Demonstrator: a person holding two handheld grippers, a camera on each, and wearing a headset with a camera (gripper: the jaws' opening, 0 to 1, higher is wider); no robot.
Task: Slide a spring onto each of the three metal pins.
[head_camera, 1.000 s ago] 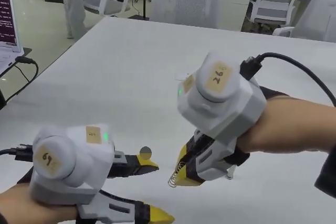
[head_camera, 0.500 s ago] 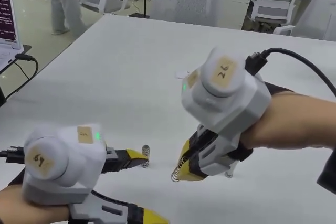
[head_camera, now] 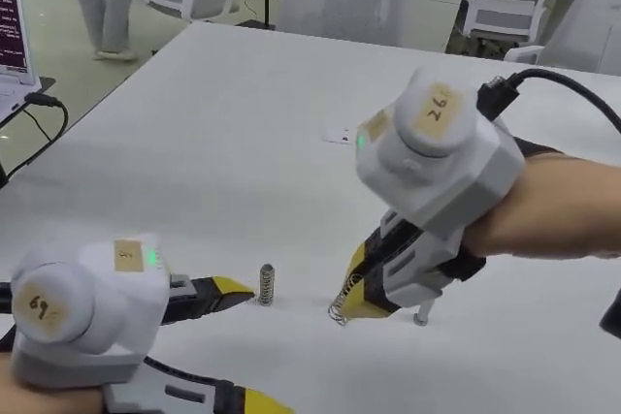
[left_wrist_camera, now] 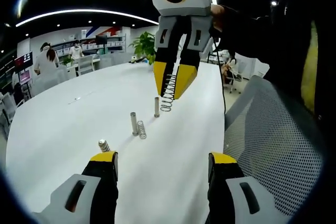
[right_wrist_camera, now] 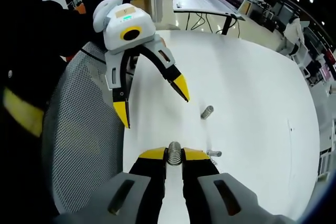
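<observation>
1. Surroundings: a white counter (head_camera: pixel 223 133) carries a small white tab (head_camera: pixel 339 135), well apart from the work. Office chairs (head_camera: pixel 335 7) stand at its far edge, a laptop (head_camera: pixel 8 26) sits off its left side, and a person (head_camera: pixel 97 2) stands beyond.
2. Obstruction: in the head view the right hand-held gripper (head_camera: pixel 351 309) covers part of the pin row.
3. Left hand-held gripper (left_wrist_camera: pixel 163 157): jaws wide and holding nothing, low over the counter, with 1 tip just beside the near pin (left_wrist_camera: pixel 103 145).
4. Right hand-held gripper: jaws closed on the held spring (left_wrist_camera: pixel 168 92).
5. Held spring: its long axis is near upright, slightly tilted. The lower end sticks out below the jaw tips, near the top of the far pin (left_wrist_camera: pixel 156 107); whether they touch cannot be told.
6. Pins: 3 stand upright in a row. The near pin carries a fitted spring (head_camera: pixel 266 284). The middle pin (left_wrist_camera: pixel 134 123) is bare, with a loose spring (left_wrist_camera: pixel 141 129) at its base. The far pin is bare.
</observation>
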